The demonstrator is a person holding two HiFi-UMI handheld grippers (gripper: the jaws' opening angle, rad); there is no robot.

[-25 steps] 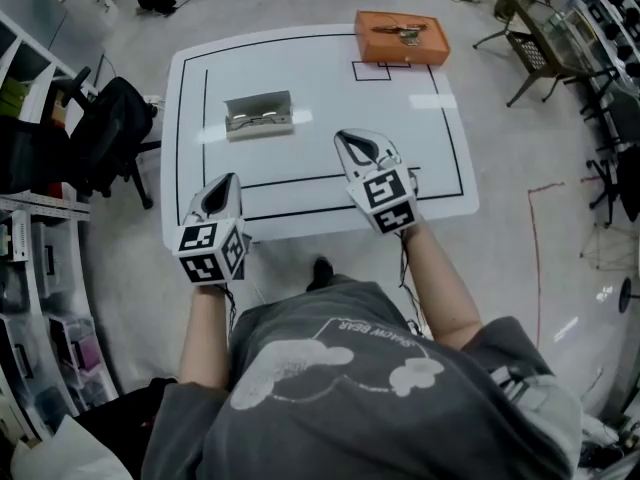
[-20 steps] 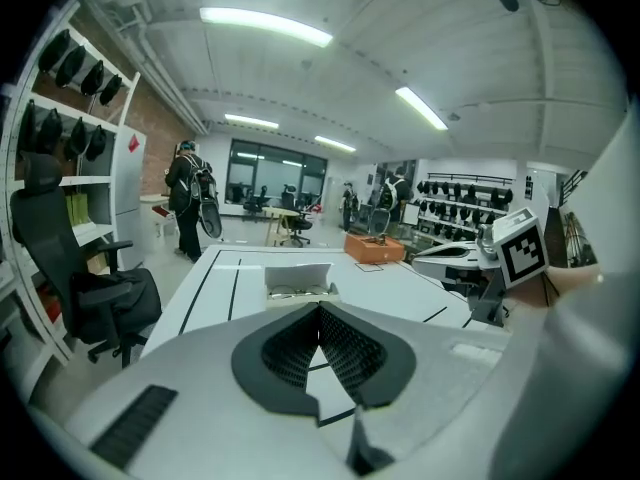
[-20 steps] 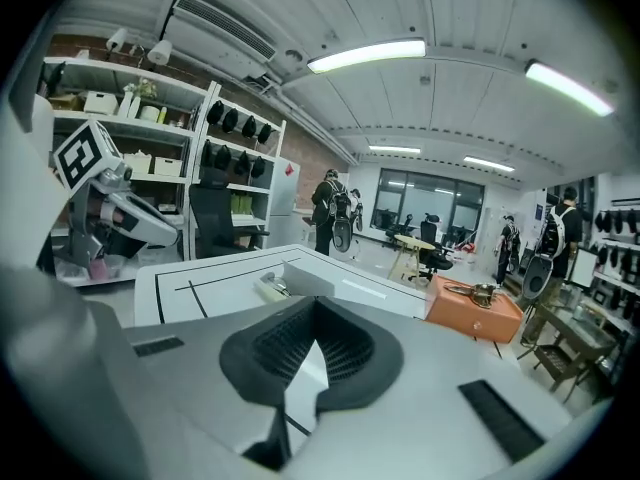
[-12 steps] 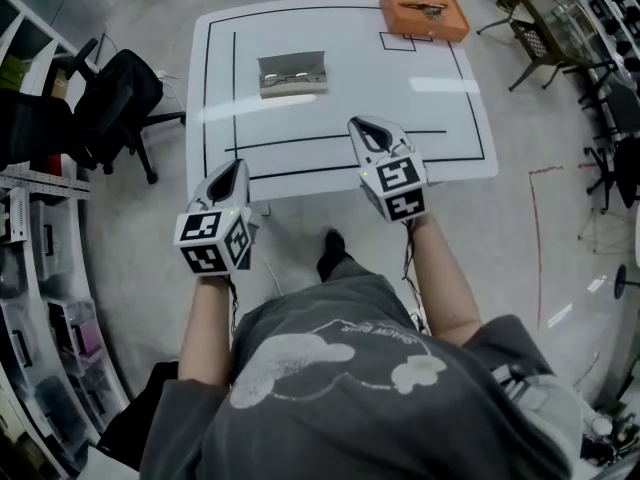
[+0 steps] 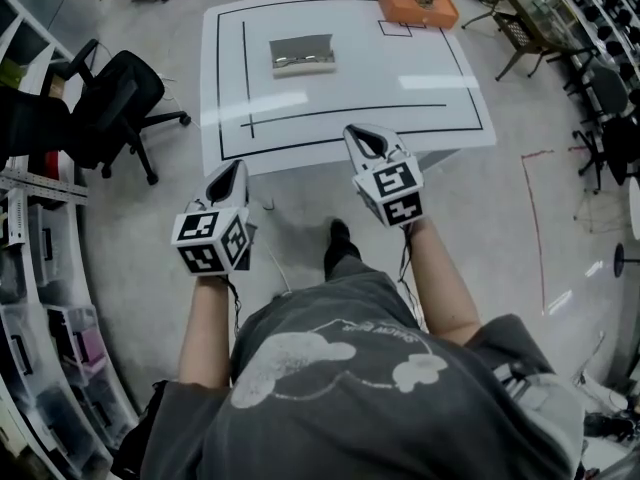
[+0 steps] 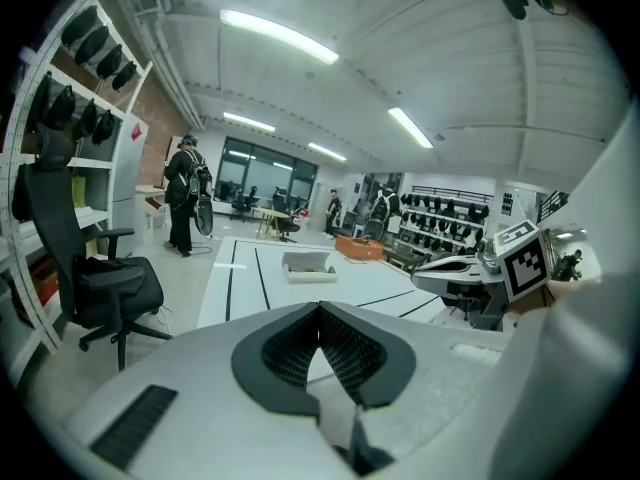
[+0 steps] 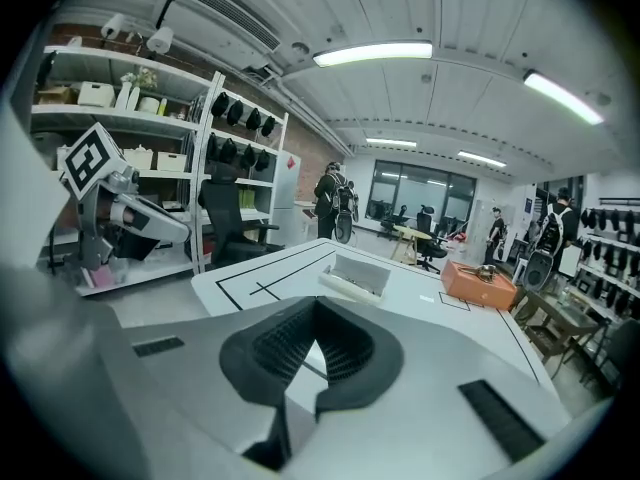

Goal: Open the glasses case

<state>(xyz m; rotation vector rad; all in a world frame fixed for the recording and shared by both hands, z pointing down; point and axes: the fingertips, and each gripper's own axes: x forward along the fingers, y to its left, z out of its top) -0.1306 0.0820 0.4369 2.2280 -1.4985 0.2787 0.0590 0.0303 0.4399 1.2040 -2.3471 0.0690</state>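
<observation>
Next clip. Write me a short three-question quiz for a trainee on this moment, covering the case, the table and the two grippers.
1. True or false: the glasses case lies on the white table with its lid already raised.
2. What sits at the table's far right corner? A) an orange box B) a green mug C) a blue tray
3. Fill in: the left gripper and the right gripper both have their jaws ____, with nothing between them.

Key: 1 true; 2 A; 3 shut.
</observation>
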